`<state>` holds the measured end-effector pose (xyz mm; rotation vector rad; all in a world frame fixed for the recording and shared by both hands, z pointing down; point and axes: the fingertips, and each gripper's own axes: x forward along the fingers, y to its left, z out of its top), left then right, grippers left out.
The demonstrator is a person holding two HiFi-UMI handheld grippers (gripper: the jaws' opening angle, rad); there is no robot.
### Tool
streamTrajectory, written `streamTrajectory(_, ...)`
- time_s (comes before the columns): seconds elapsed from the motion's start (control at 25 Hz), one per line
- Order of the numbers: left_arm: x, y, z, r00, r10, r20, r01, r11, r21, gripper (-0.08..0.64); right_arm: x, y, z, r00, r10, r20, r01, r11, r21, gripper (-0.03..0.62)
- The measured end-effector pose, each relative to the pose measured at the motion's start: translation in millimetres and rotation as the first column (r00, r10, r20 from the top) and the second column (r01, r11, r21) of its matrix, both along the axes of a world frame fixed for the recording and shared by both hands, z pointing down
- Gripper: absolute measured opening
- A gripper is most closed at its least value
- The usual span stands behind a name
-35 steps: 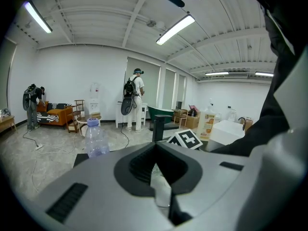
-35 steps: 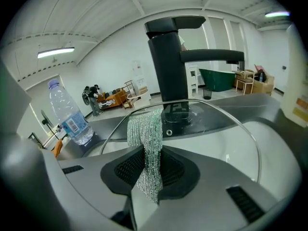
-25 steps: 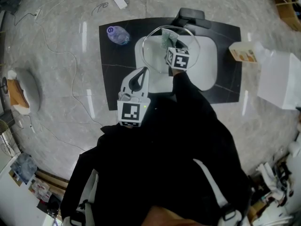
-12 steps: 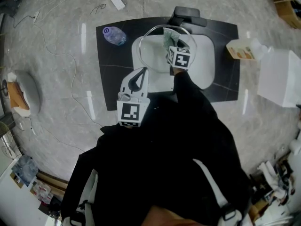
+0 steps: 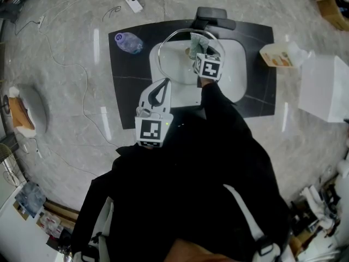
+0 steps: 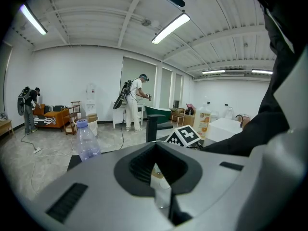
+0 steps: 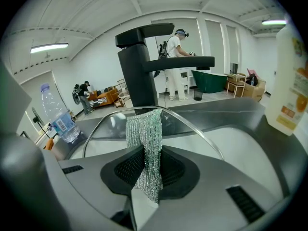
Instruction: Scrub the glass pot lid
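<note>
Over the white sink basin [image 5: 235, 64], the glass pot lid [image 5: 173, 51] stands on edge, just in front of the black faucet [image 7: 139, 66]. Left gripper [image 6: 161, 186]: tongs together on what appears to be the lid's near edge, a clear sliver pinched between them. Right gripper [image 7: 147, 177]: tongs clamped on a silver-green mesh scouring cloth [image 7: 147, 129], which lies against the glass near the top rim.

Assessment: scrubbing is under way, 1 patch in contact – the wider glass, the rim and the far face probably remain. No foam or running water visible.

Lid condition: clear glass, bright metal rim, no obvious soiling discernible.
</note>
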<state>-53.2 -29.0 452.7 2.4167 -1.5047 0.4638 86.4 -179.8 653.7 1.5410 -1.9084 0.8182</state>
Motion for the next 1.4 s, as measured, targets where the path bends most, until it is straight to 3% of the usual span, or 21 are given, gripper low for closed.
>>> streamTrajectory(1.4,20.2,2.6,-4.3,0.999,0.05,0.007,-0.05,0.999,0.018,0.003,62.1,9.0,-11.0,0.991,0.091,-0.093,-0.093,0.995,-0.018,0.071)
